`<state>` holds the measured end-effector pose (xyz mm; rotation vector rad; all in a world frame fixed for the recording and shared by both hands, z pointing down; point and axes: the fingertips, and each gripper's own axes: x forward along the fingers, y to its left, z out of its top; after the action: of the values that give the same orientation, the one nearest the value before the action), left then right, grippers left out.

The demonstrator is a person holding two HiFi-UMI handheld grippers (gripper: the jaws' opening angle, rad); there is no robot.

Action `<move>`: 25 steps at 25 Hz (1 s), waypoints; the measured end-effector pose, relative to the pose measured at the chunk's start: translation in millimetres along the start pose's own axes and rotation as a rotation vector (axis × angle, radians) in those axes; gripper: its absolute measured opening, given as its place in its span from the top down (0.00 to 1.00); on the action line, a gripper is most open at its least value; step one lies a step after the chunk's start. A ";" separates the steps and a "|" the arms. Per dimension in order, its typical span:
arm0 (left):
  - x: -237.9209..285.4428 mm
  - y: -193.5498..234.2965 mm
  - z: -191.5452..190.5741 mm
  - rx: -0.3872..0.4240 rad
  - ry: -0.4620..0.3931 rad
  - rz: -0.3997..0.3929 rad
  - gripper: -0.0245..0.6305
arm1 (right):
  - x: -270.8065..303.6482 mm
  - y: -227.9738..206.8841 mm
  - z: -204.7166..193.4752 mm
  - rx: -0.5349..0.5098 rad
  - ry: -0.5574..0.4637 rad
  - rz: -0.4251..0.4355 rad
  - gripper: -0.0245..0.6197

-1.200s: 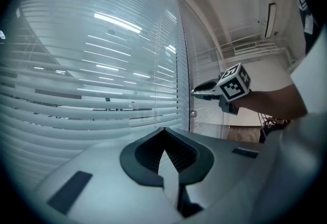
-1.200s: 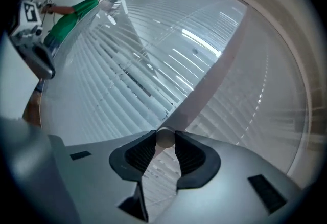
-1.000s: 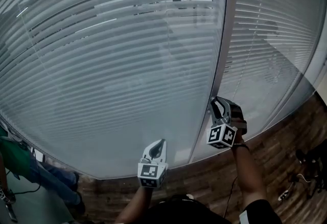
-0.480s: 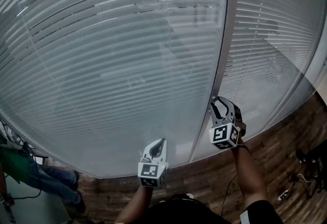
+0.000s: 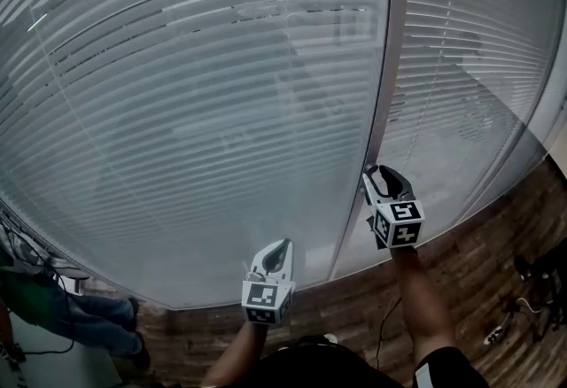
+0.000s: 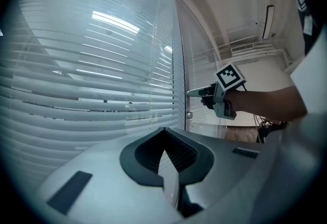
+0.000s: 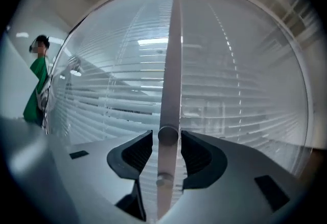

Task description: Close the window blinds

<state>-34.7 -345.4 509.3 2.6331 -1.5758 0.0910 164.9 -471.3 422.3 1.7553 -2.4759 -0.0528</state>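
- Right gripper view showed the ribbed dark pads (image 7: 139, 152) of the right gripper (image 7: 167, 137) just spreading, released, either side of a small round grey knob (image 7: 168, 134) on the smooth upright window post (image 7: 172, 54).
- The left gripper (image 6: 164, 131) was clenched on nothing.
- Pale horizontal-slat blinds (image 5: 204, 94) hung behind glass; the head view hid the knob.

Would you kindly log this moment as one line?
right gripper: jaws just opened, knob between them, ungripped | left gripper: shut, empty | knob: on window frame
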 end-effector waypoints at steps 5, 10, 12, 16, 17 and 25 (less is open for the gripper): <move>-2.2 1.1 -1.9 -0.008 0.005 0.005 0.97 | 0.7 -6.3 -1.6 0.104 -0.018 0.022 0.72; -5.1 5.8 -0.1 -0.009 0.002 0.022 0.97 | 1.8 -6.9 1.3 0.094 -0.013 0.030 0.73; -5.2 5.7 -3.3 -0.003 0.006 0.019 0.97 | 2.1 -6.0 2.3 0.097 -0.011 0.033 0.76; -5.9 4.7 -2.7 -0.013 0.004 0.022 0.97 | 1.9 -5.8 2.5 0.099 -0.019 0.030 0.77; -6.0 4.8 -2.8 -0.012 0.004 0.022 0.97 | 1.7 -5.9 2.5 0.097 -0.023 0.028 0.77; -6.4 8.7 -4.3 -0.023 0.009 0.026 0.97 | 1.7 -4.8 2.4 0.009 -0.013 0.012 0.77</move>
<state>-45.5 -343.4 513.3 2.5916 -1.5982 0.0856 168.6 -474.6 419.6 1.7493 -2.4990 -0.0521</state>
